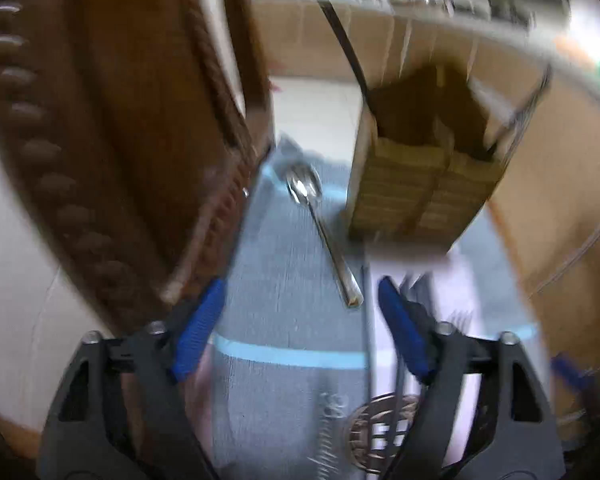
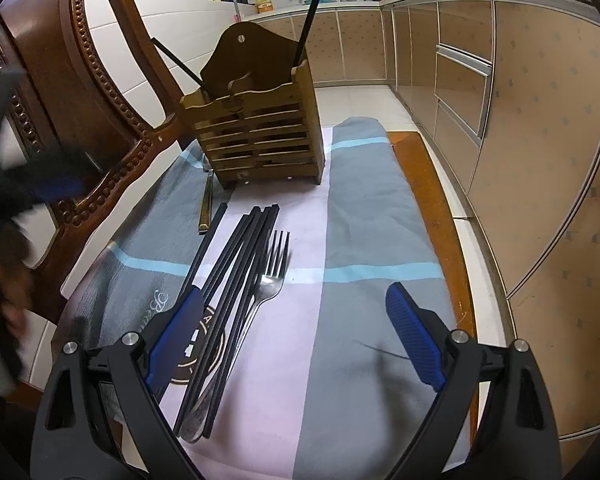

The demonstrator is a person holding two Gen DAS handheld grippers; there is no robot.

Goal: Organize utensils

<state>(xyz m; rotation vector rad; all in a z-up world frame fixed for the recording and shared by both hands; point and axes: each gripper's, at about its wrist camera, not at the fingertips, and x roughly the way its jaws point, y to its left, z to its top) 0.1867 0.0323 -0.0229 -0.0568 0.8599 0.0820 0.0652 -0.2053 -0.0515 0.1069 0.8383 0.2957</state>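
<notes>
A towel-covered wooden seat carried the utensils.

The striped grey, white and blue towel (image 2: 352,216) lay over the seat (image 2: 428,184), whose bare wood showed along the right edge. On the towel stood a slatted wooden holder (image 2: 260,140); before it lay a bunch of black chopsticks (image 2: 236,280), a fork (image 2: 272,276) and a spoon (image 1: 324,232).

chair (image 2: 60,92) left | towel (image 2: 364,208) on seat | cabinets (image 2: 540,140) right
</notes>
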